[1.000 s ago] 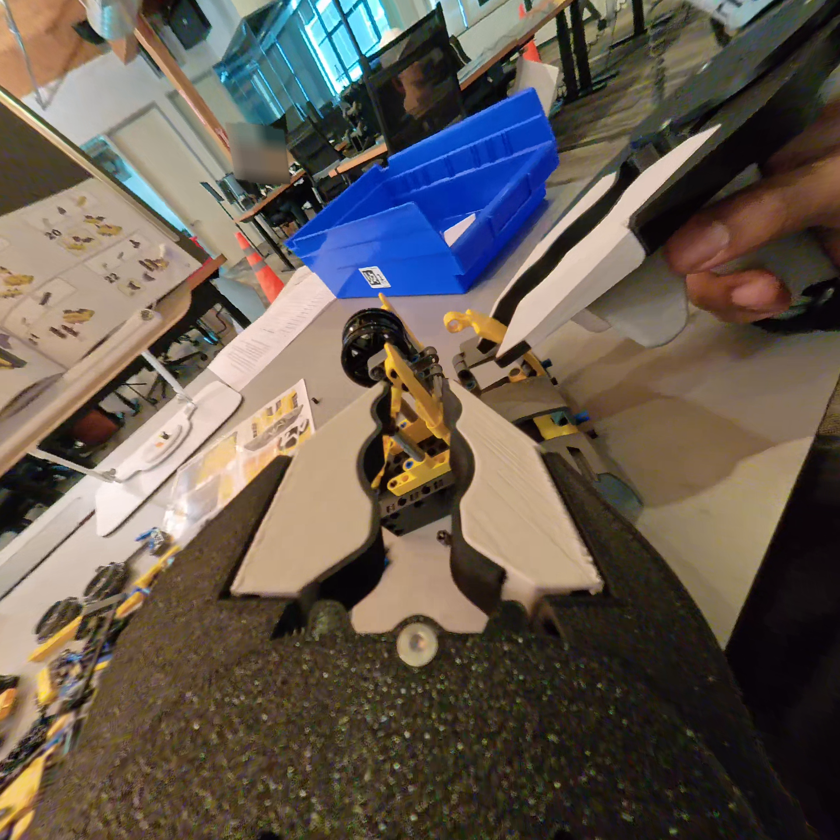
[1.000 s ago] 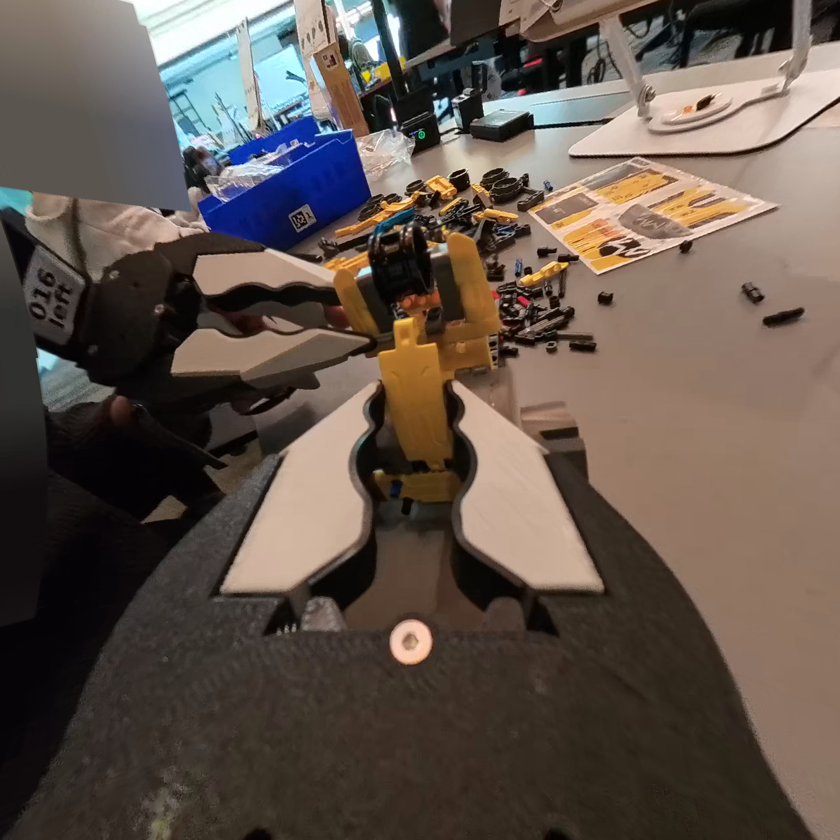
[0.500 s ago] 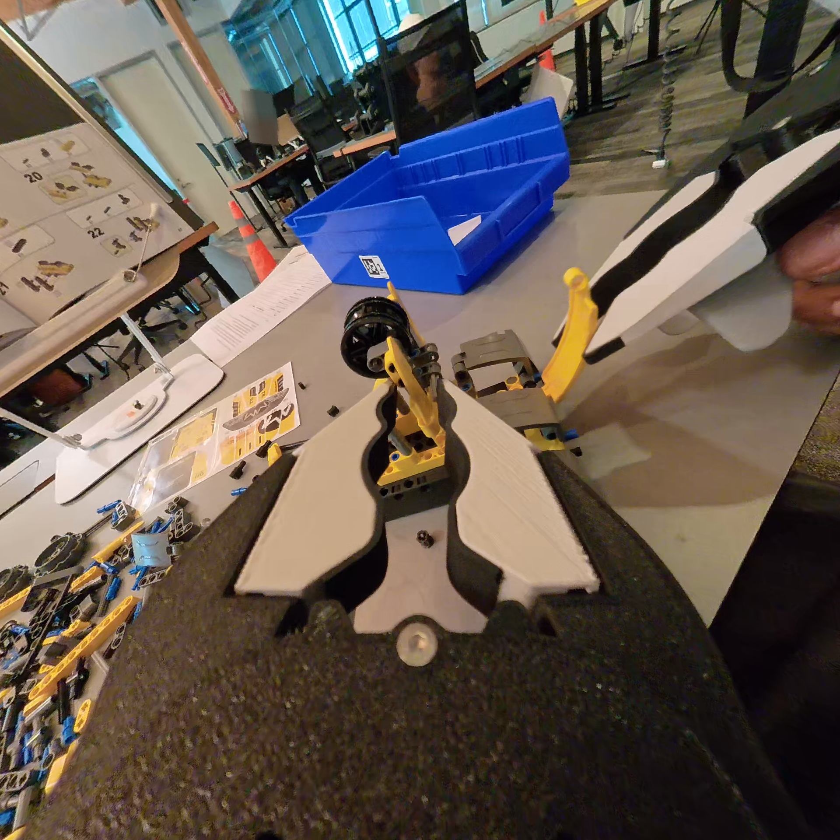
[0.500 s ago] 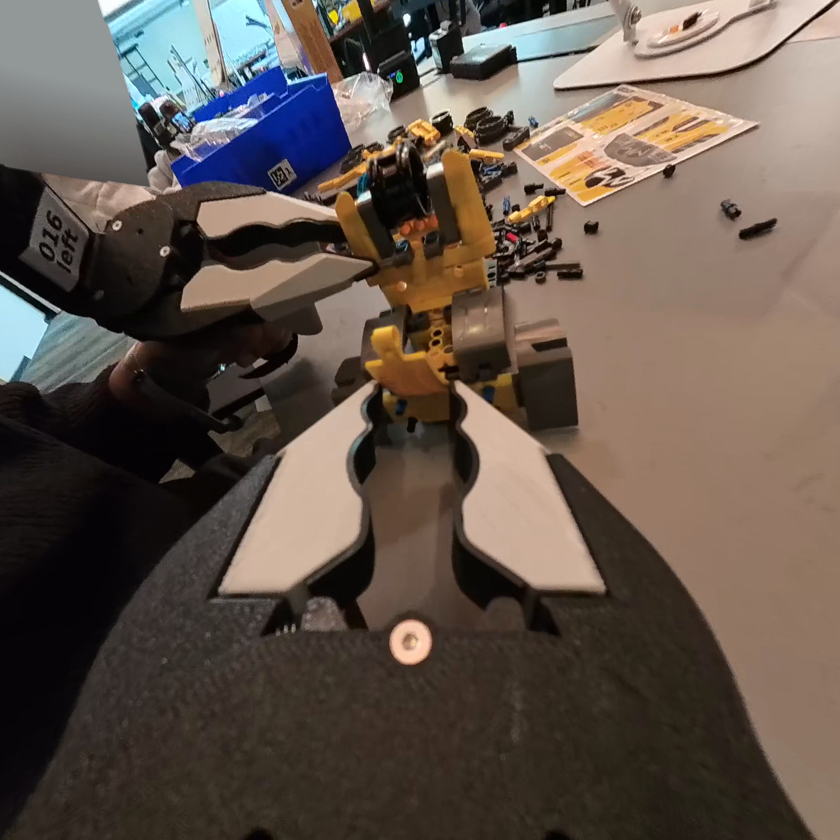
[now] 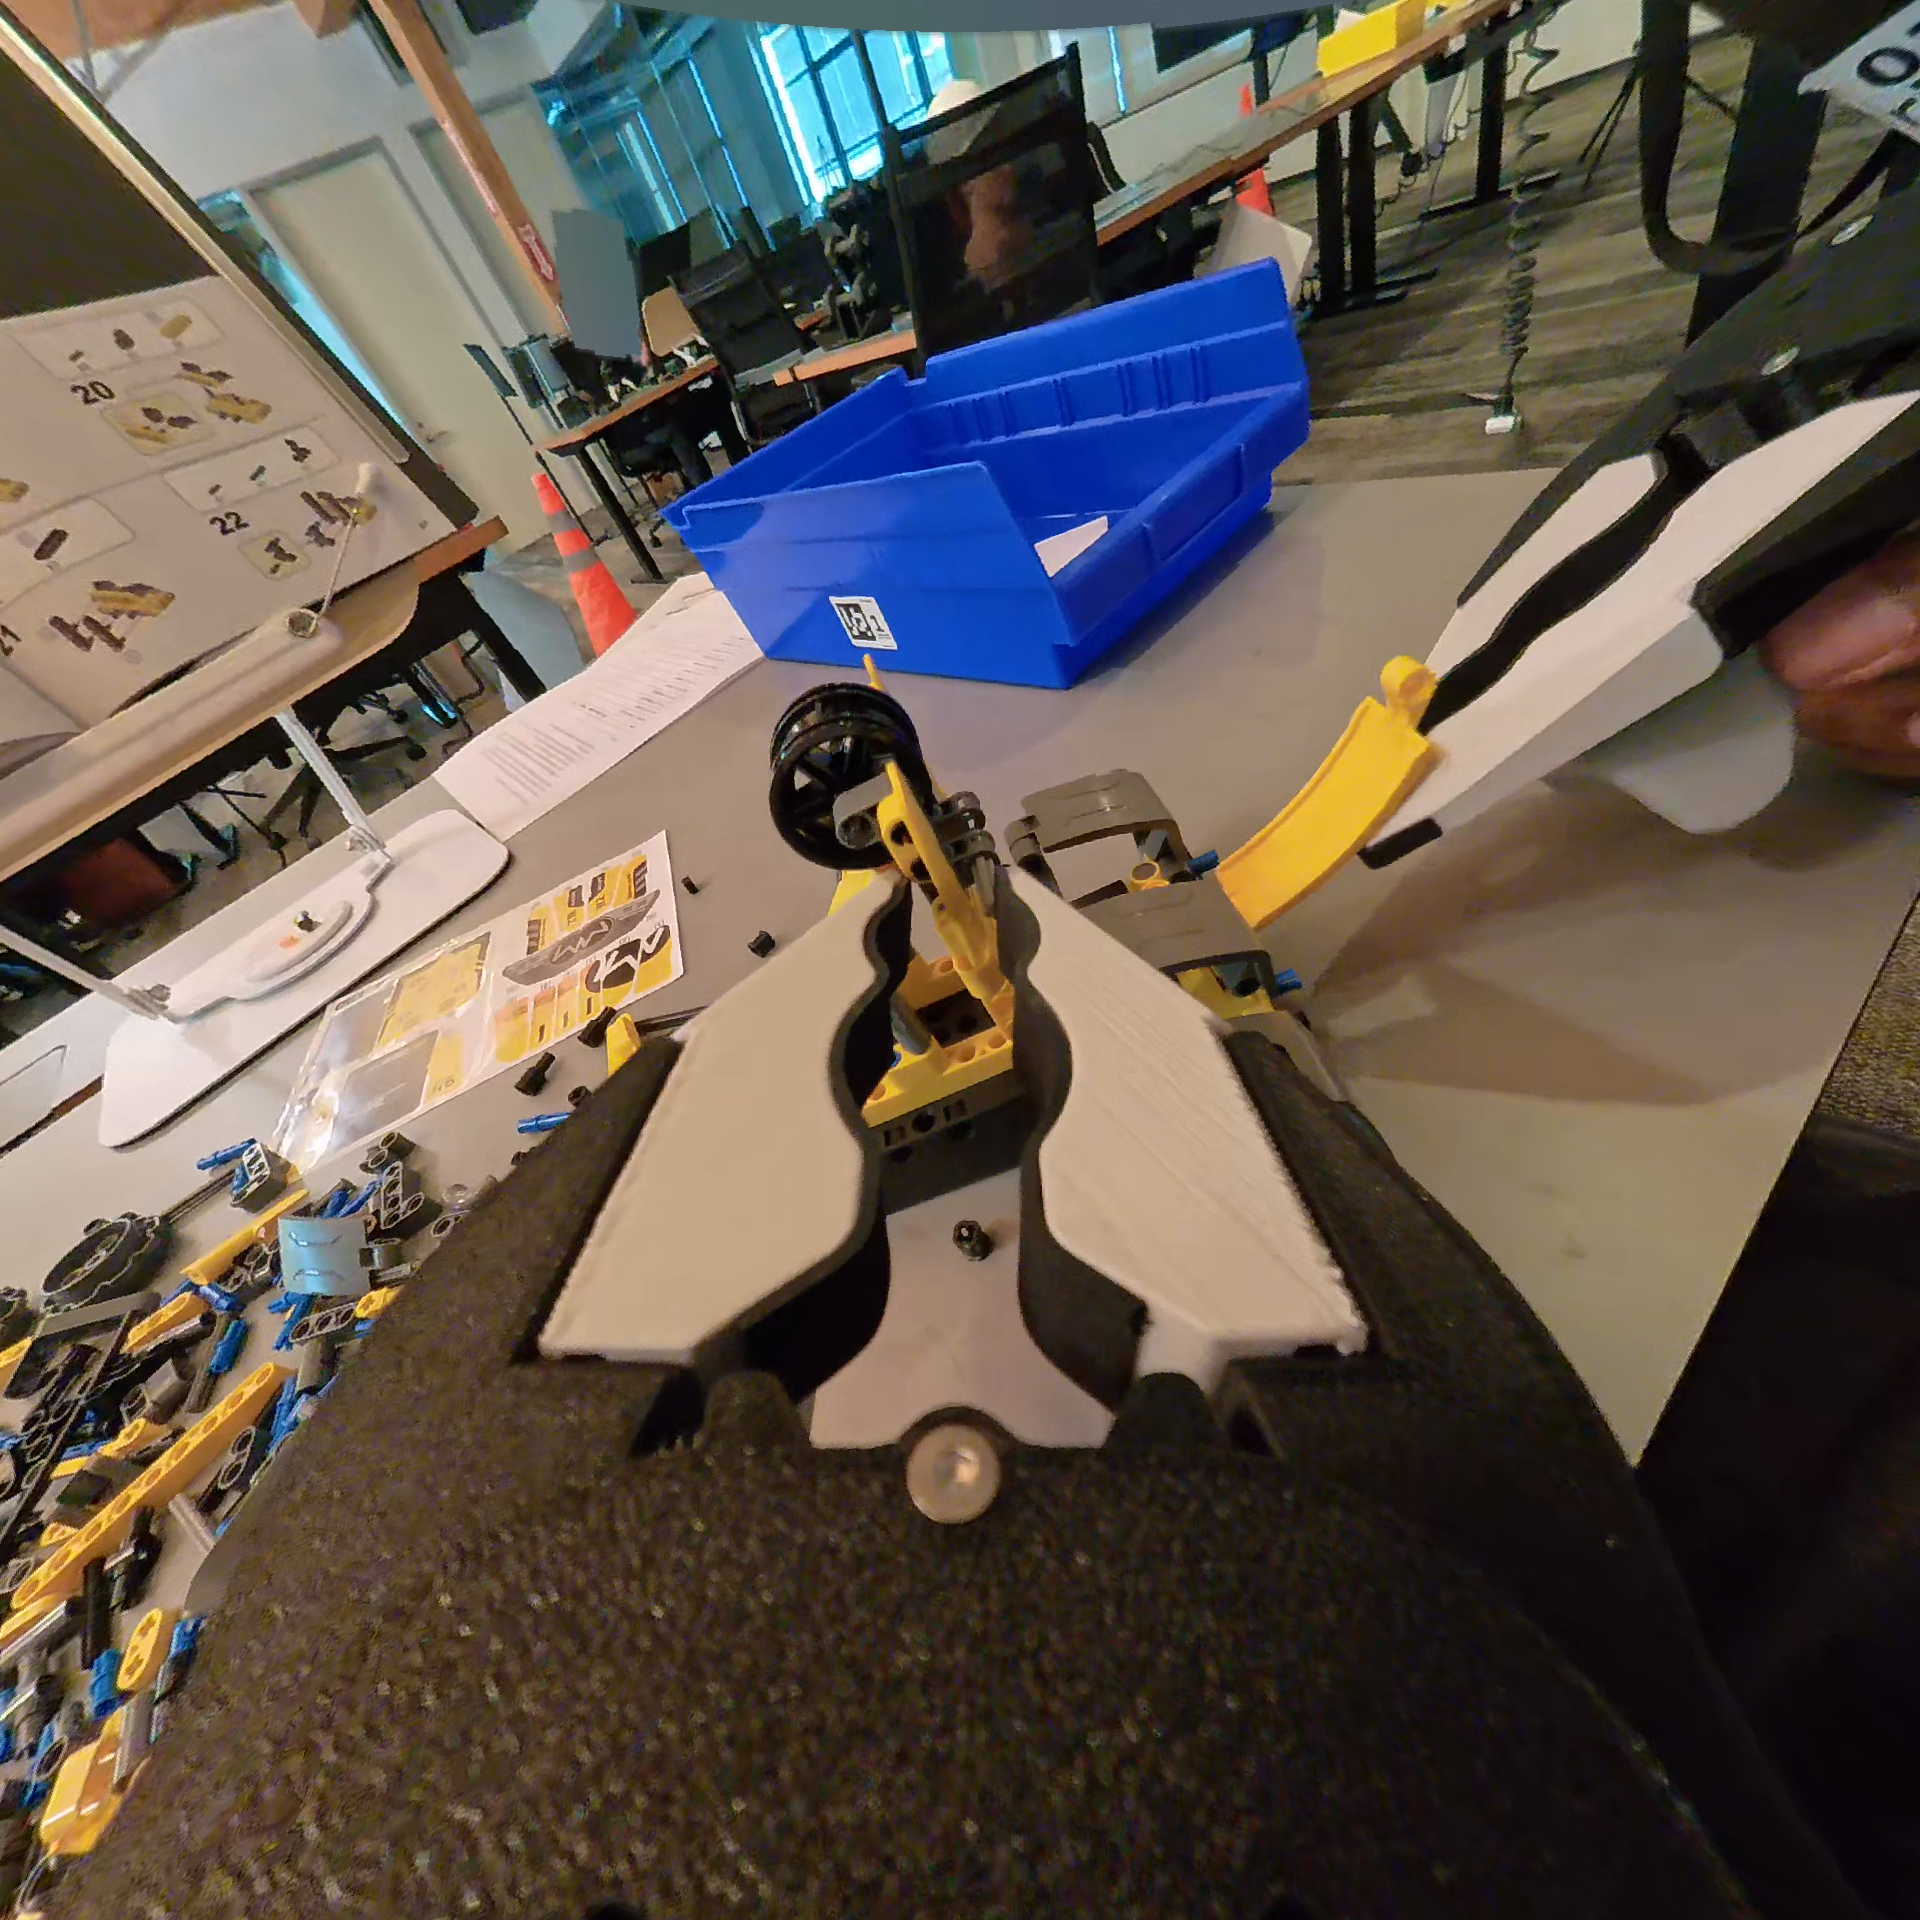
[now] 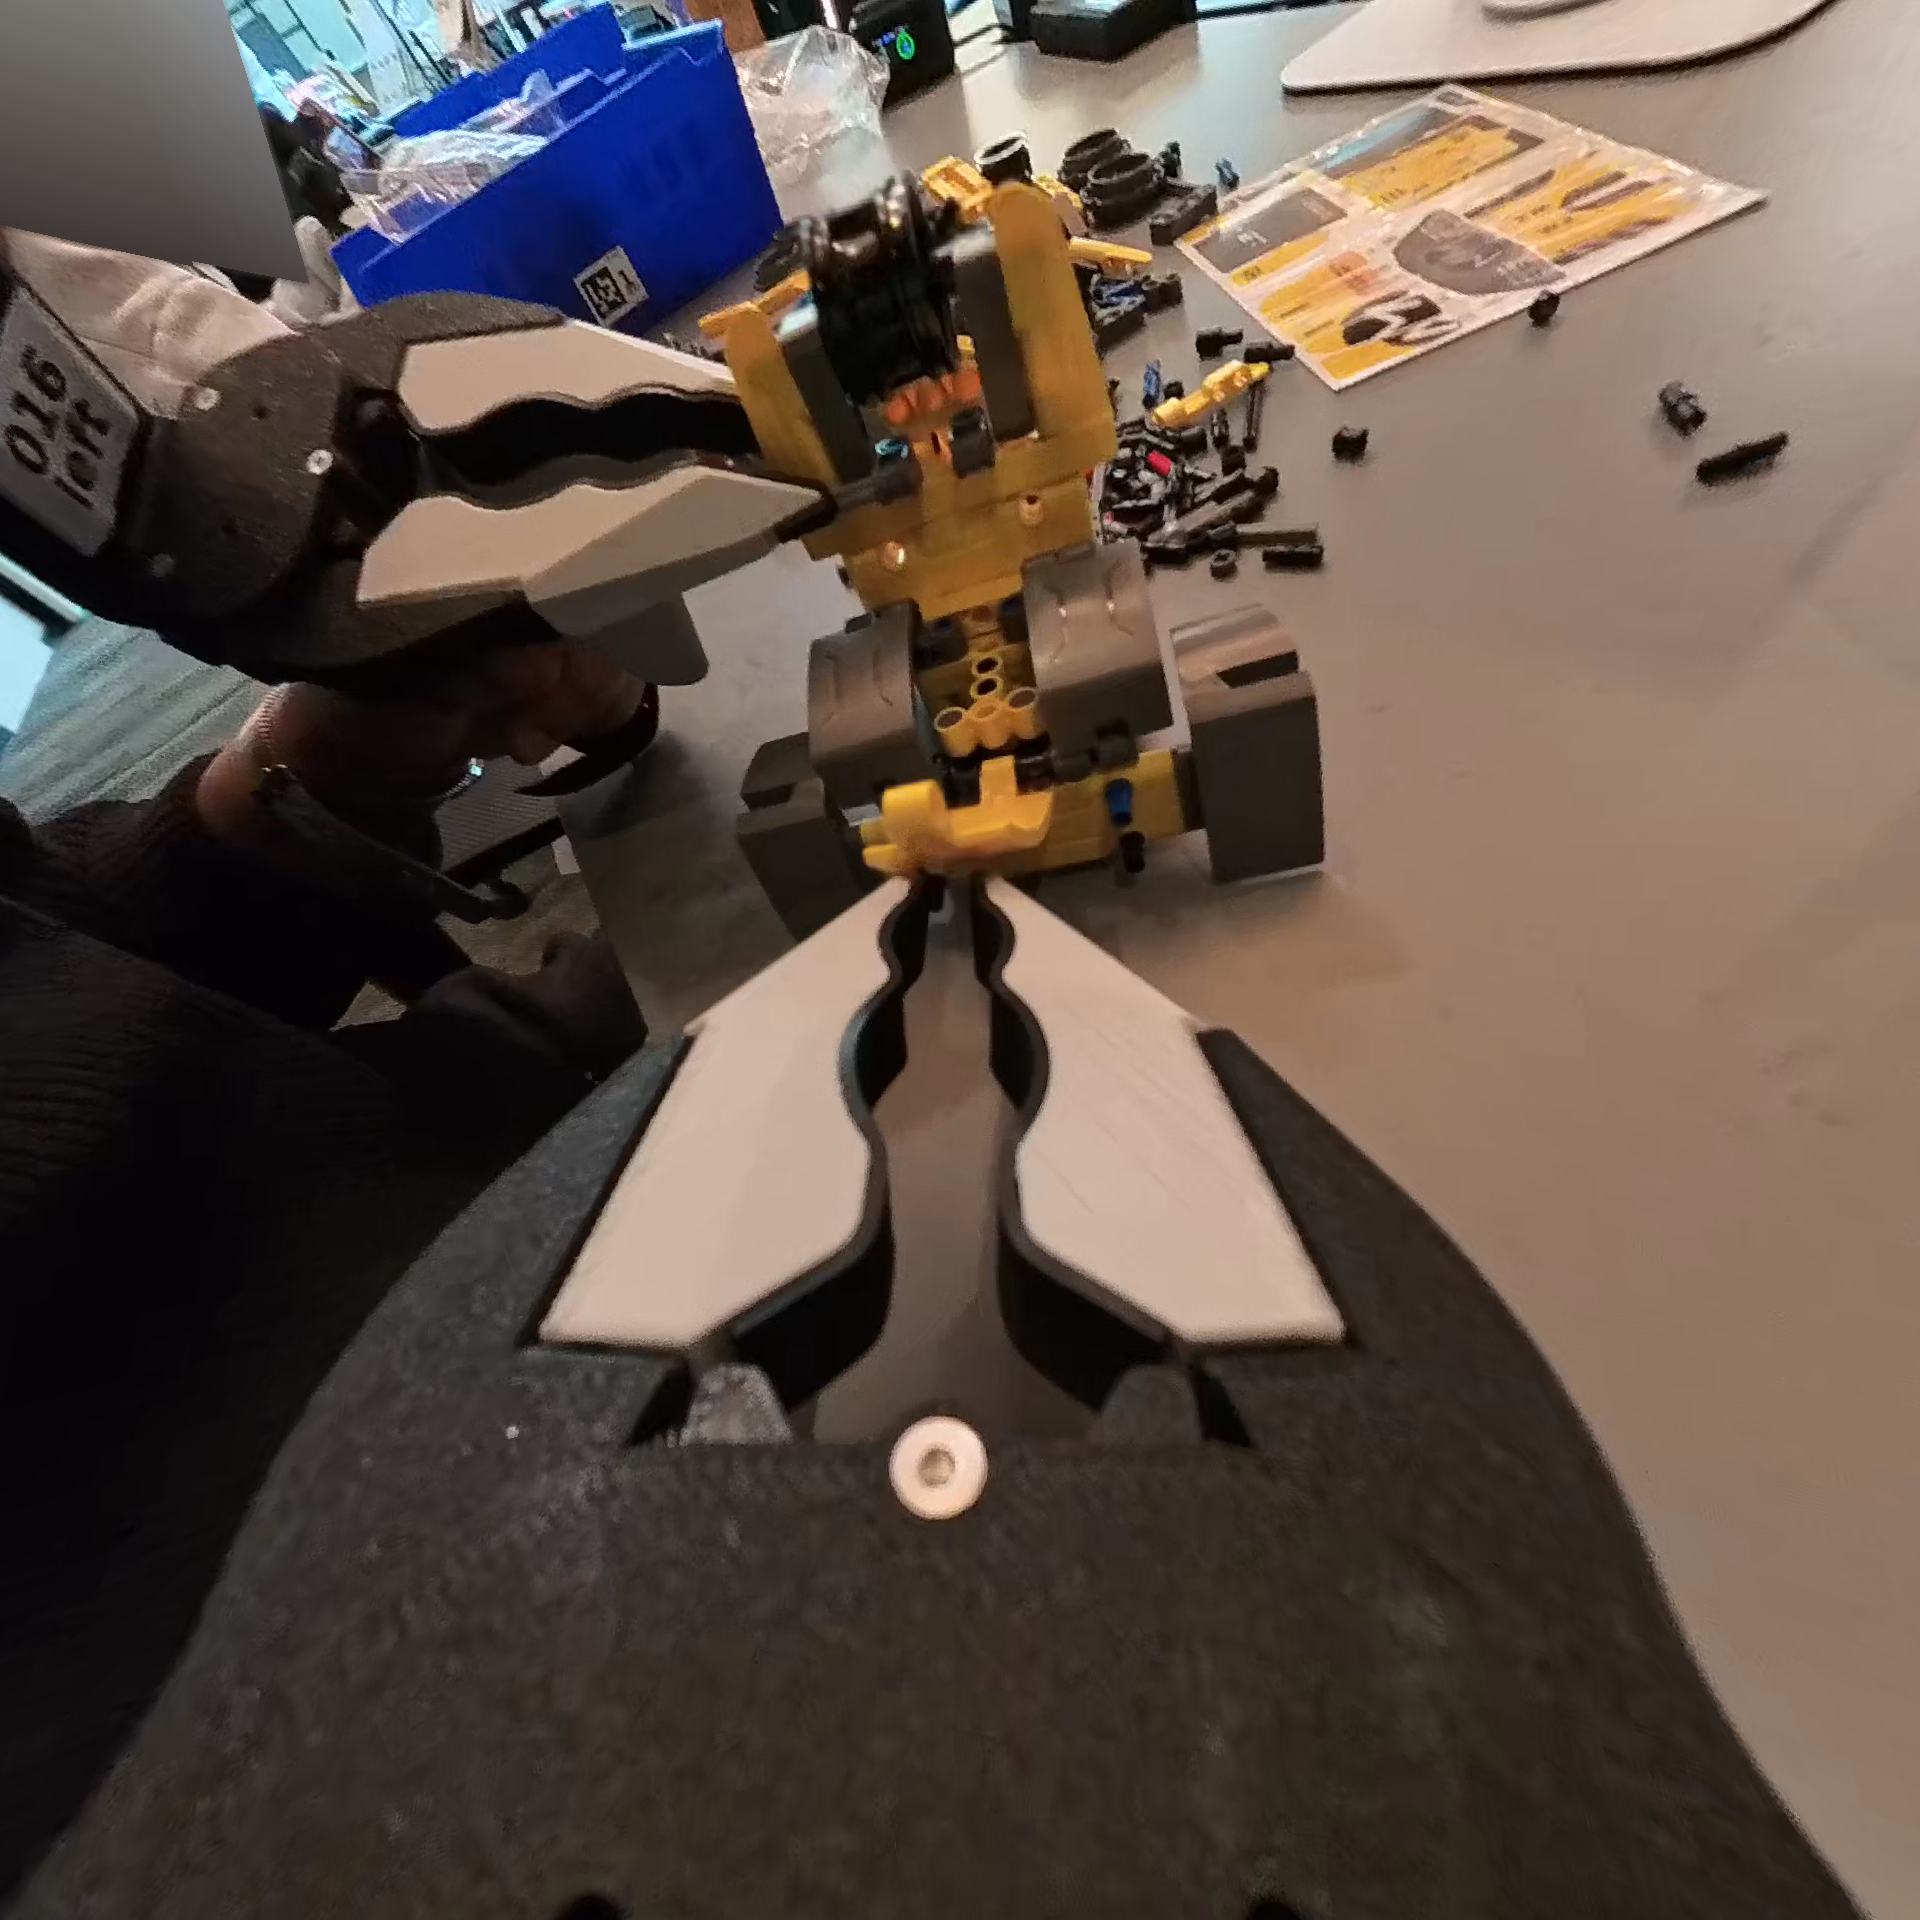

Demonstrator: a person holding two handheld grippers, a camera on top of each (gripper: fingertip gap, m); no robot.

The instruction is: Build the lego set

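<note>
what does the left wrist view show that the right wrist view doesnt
Only the left wrist view: the instruction board on its stand, printed paper sheets, an orange cone, and the curved shape of the yellow panel pinched by the right gripper.

Only the right wrist view: the clear plastic bag and the left gripper from outside, shut on the model's upper frame.

Both: the yellow and grey brick model, blue bin, sticker sheet, loose parts.

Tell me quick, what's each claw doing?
Left gripper: shut on the yellow and grey brick model.
Right gripper: shut on the model's curved yellow piece.
</note>
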